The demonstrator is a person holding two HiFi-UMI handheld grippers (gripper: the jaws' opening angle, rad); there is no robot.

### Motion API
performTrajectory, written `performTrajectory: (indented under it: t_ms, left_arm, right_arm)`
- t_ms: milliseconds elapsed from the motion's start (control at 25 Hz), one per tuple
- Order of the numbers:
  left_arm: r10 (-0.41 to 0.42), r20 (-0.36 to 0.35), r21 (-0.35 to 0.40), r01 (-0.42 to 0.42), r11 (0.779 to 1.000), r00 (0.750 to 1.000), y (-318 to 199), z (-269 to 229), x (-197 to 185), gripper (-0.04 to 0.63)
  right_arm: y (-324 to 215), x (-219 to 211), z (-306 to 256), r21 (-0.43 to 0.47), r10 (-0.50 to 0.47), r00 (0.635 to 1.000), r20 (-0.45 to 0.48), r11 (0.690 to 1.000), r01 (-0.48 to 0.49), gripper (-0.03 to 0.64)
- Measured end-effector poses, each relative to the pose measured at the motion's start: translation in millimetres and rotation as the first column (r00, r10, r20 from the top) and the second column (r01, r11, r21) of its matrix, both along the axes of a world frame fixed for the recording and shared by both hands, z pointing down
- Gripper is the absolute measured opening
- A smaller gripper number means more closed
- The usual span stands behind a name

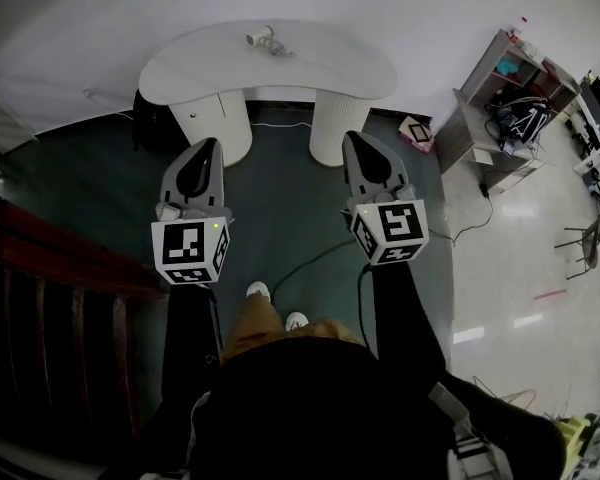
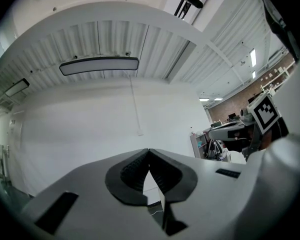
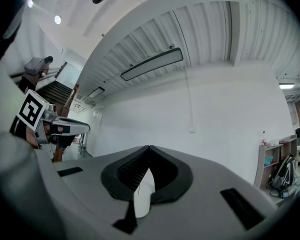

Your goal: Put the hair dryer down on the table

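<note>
The hair dryer (image 1: 263, 38), small and pale, lies on the top of a white kidney-shaped table (image 1: 320, 68) against the far wall. Both grippers are held up in front of me, well short of the table and apart from the dryer. My left gripper (image 1: 207, 148) is shut with nothing between its jaws; in the left gripper view its tips (image 2: 149, 152) meet against the white wall. My right gripper (image 1: 359, 140) is also shut and empty, and its tips (image 3: 149, 149) touch in the right gripper view. The dryer does not show in either gripper view.
The table stands on two ribbed white pedestals (image 1: 339, 128) on a dark green floor. A grey shelf unit (image 1: 485, 108) with a backpack (image 1: 522, 118) is at the right, with a cable (image 1: 310, 258) trailing on the floor. A dark wooden railing (image 1: 50, 278) runs along the left.
</note>
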State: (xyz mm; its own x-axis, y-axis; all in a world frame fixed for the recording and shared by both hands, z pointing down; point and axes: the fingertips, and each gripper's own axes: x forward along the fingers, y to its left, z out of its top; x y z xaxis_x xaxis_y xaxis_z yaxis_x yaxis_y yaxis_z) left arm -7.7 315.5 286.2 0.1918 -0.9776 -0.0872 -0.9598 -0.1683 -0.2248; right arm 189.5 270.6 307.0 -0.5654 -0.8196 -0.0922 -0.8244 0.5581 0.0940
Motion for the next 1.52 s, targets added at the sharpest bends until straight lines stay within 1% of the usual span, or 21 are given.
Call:
performTrajectory:
  t_ms: [160,360,480,680,880,1040,1400,1520]
  left_arm:
    - [0.0,0.009,0.016,0.0,1.0,1.0,-11.8,-5.6,-7.3,0.015]
    - [0.023,0.011,0.02,-0.023,1.0,1.0,-46.5,-8.1,-14.1,0.015]
    - [0.039,0.014,0.016,-0.039,0.999,0.999,-76.9,-6.9,-19.3,0.015]
    - [0.053,0.013,0.053,-0.054,0.997,0.998,-135.0,-17.5,-37.0,0.015]
    - [0.094,0.021,0.045,-0.095,0.994,0.995,-196.7,-18.6,-54.1,0.015]
    - [0.115,0.031,0.056,-0.117,0.992,0.993,-242.4,-29.8,-75.2,0.015]
    - [0.133,0.041,0.029,-0.134,0.991,0.99,-331.2,-21.9,-127.9,0.015]
    - [0.143,0.032,0.051,-0.145,0.988,0.989,-350.0,-24.8,-139.5,0.015]
  right_arm:
    - [-11.6,-6.2,0.2,-0.003,0.006,1.0,0.001,1.0,-0.006,0.025]
    - [-40.0,-16.1,2.2,-0.014,0.019,1.0,-0.006,1.0,-0.02,0.025]
    - [-65.2,-26.6,2.1,-0.018,0.028,0.999,-0.023,0.999,-0.029,0.025]
    - [-112.3,-56.9,-8.0,0.013,-0.006,0.999,-0.043,1.0,0.006,0.025]
    - [-167.0,-83.1,-14.3,0.035,0.028,0.996,-0.089,0.999,-0.025,0.025]
    - [-211.5,-103.9,-25.0,0.034,0.052,0.995,-0.079,0.998,-0.05,0.025]
    - [-296.2,-142.1,-20.5,0.02,0.104,0.992,-0.078,0.995,-0.103,0.026]
    - [-315.4,-152.3,-19.3,0.013,0.112,0.992,-0.06,0.994,-0.111,0.025]
